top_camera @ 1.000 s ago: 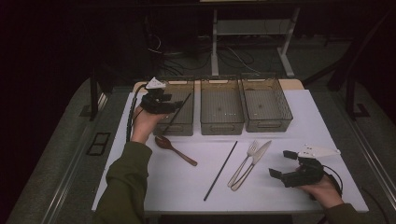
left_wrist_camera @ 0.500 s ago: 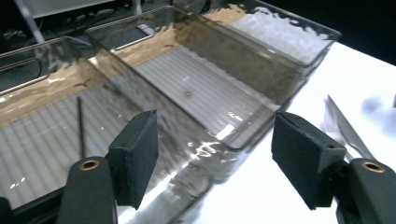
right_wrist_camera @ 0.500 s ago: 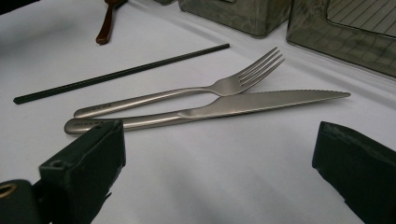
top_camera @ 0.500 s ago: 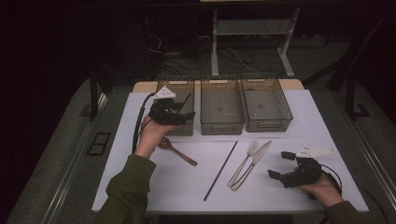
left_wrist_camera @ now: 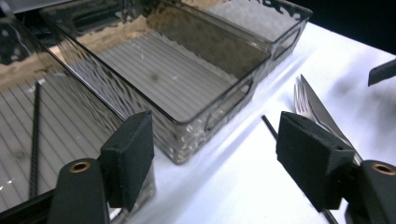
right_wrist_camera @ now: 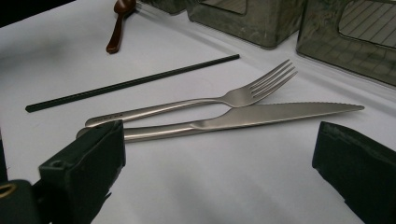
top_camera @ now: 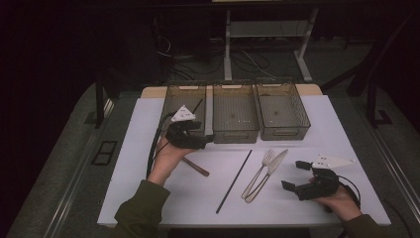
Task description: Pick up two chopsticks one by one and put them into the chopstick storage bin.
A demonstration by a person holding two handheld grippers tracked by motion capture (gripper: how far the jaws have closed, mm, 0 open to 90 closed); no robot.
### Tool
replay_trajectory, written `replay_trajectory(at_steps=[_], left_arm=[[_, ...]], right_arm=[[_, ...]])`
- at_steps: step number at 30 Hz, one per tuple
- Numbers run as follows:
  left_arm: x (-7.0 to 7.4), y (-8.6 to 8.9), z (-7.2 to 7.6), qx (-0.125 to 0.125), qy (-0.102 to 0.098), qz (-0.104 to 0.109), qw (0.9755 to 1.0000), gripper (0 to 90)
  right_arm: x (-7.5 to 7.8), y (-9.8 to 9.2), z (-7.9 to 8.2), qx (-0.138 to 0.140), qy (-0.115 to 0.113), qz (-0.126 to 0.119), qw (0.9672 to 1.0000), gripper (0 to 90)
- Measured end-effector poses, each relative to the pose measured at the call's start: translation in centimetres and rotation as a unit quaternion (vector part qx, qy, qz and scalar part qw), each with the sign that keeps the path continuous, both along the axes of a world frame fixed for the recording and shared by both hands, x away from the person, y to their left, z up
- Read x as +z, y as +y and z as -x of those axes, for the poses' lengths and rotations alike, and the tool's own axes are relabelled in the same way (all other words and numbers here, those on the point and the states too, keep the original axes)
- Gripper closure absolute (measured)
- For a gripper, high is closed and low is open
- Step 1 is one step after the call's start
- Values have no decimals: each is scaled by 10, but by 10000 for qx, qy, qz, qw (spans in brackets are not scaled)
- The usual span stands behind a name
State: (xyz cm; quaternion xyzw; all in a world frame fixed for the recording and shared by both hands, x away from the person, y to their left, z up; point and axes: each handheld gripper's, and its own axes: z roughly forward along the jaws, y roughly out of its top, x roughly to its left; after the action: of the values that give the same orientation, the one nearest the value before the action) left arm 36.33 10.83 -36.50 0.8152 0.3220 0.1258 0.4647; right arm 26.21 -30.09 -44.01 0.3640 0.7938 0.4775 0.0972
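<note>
**A:** So where was the left gripper (top_camera: 200, 140) at that point?

**B:** Right at the front edge of the left bin (top_camera: 184, 101), sort of over its near right corner, next to the middle bin (top_camera: 235, 130). Its jaws had just been opening and stood pretty wide, nothing between them. One black chopstick (left_wrist_camera: 34, 140) was lying inside that left bin, you could see it through the ribbed wall in the left gripper view.

**A:** And the other chopstick?

**B:** The second chopstick (top_camera: 234, 181) was on the white table (top_camera: 133, 148), running diagonally in front of the middle bin, well apart from both grippers. The brown spoon (top_camera: 195, 168) lay just under the left hand (top_camera: 166, 153), partly hidden by it.

**A:** Right side?

**B:** The right gripper (top_camera: 294, 174) sat low near the front right of the table, jaws wide and empty too. It was pointed at the fork (right_wrist_camera: 196, 100) and knife (right_wrist_camera: 261, 115), which lay side by side, handles touching, just ahead of it. The right bin (top_camera: 283, 128) had nothing I could make out inside.
</note>
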Motion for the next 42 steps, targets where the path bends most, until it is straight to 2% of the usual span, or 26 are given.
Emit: replay_trajectory(at_steps=[10, 24, 26, 28, 32, 34, 35, 37, 38, 42], left_arm=[[-18, -13, 23, -167, 92, 69, 9998, 231], [-41, -31, 57, -432, 212, -98, 9988, 255], [-43, -33, 61, -480, 227, -123, 9985, 311], [-46, -35, 65, -555, 254, -192, 9980, 330], [-51, -38, 70, -590, 371, -168, 9974, 424], [-54, -39, 72, -586, 395, -196, 9973, 443], [-55, -40, 73, -599, 431, -191, 9971, 488], [-58, -42, 75, -611, 491, -199, 9967, 510], [-60, -44, 76, -638, 515, -207, 9964, 566], [-66, -51, 78, -719, 634, -240, 9951, 617]], right_arm=[[-2, 3, 0, -6, 1, 91, 10000, 22], [-2, 3, 0, -26, 7, 130, 9999, 22], [-2, 3, 1, -24, 5, 138, 9999, 22], [-2, 3, 1, -23, 5, 142, 9999, 22], [-2, 3, 1, -26, -2, 153, 9999, 22], [-2, 3, 0, -22, -12, 159, 9999, 23], [-2, 3, 1, -22, -9, 163, 9999, 22], [-2, 3, 1, -24, -11, 165, 9999, 23], [-2, 3, 1, -24, -14, 171, 9998, 22], [-2, 3, 1, -29, -16, 180, 9998, 22]])
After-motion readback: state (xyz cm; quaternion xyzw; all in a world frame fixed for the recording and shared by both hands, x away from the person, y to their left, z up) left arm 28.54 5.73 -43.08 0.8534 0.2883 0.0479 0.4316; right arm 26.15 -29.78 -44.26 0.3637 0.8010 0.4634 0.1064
